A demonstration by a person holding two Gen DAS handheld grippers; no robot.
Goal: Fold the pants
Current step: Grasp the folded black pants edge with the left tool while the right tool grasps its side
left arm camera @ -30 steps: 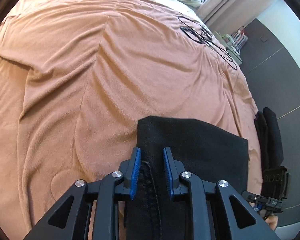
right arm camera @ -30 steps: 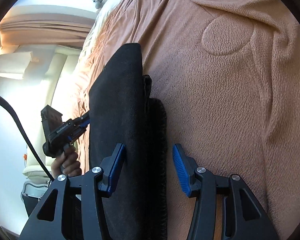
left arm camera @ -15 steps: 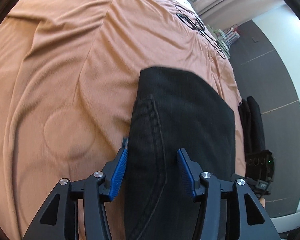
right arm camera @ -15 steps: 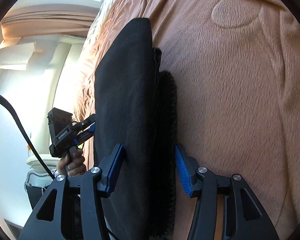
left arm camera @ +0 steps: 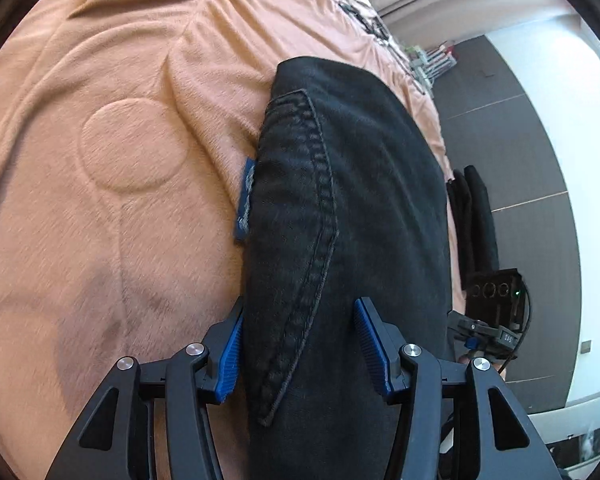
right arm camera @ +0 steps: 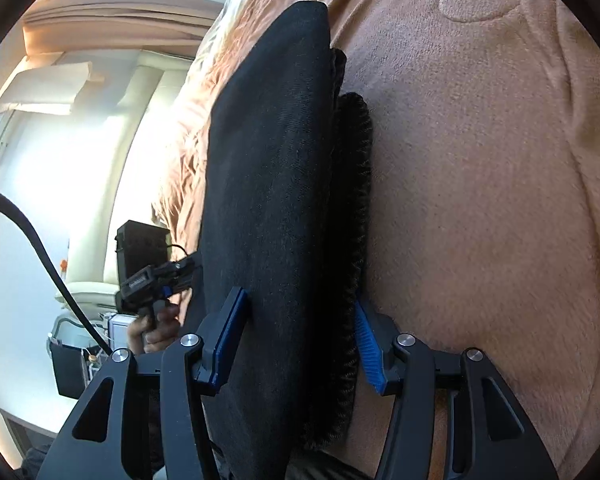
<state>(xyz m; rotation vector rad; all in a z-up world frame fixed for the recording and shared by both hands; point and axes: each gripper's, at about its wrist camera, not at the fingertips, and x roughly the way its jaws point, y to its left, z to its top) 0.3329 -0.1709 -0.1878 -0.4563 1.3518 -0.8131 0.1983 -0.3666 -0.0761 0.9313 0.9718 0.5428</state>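
Left wrist view: left gripper [left arm camera: 298, 354] angled down over the folded black pants [left arm camera: 352, 208], blue pads [left arm camera: 370, 346] spread on either side of the bundle, right pad clear of the cloth, left pad [left arm camera: 230, 356] at its edge; not pinching. Right wrist view: right gripper [right arm camera: 296, 340] tilted down from the opposite end, pads [right arm camera: 226, 340] straddling the bundle's thick folded layers; contact of the right pad hidden by the cloth, grip impossible to tell. Two grippers, one pair of pants, one hand [right arm camera: 156, 326] visible gripping the left tool's handle. Pants: black denim, stitched pocket seam on top, blue label [left arm camera: 245, 204] peeking out beneath, lying near the edge of the peach blanket [left arm camera: 120, 152] covering the bed.
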